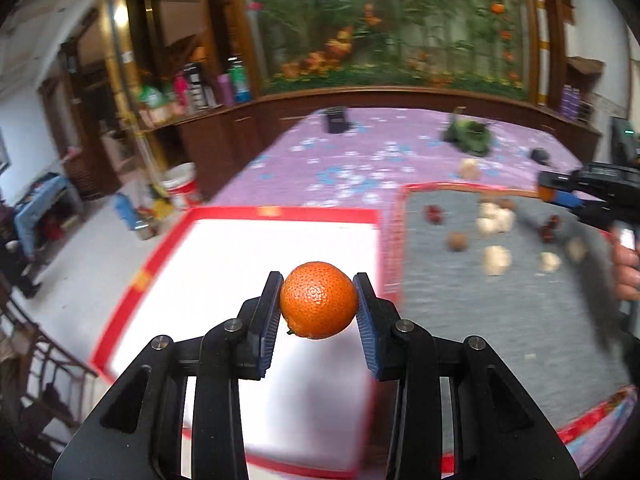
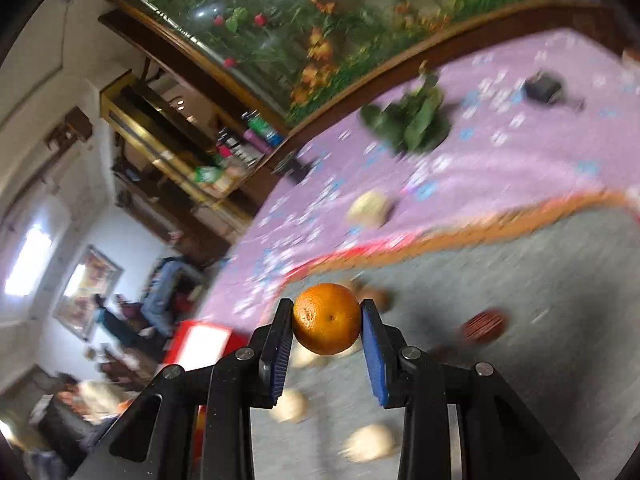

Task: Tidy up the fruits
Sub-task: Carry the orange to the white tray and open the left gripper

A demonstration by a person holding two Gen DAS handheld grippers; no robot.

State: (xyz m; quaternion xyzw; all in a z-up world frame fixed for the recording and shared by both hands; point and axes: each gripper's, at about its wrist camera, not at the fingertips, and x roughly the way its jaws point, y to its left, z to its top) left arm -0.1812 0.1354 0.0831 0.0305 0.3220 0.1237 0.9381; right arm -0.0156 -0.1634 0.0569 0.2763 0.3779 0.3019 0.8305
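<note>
Left claw: I'm gripping an orange over the white tray.
Right claw: gripping a second orange over the grey mat, background probably blurred fruit.

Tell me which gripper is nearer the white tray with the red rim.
Left. The left gripper holds an orange over the white tray; the right gripper is over the grey tray beside it.

The left black two-finger gripper with blue pads clamps a small round orange tangerine between its fingertips, held above a white rectangular tray with a red border. Just beside it on the right lies a grey felt mat edged in red, scattered with pale lumpy pieces and dark red fruits. The right black gripper enters at the far right edge, with something orange between its fingers.
</note>
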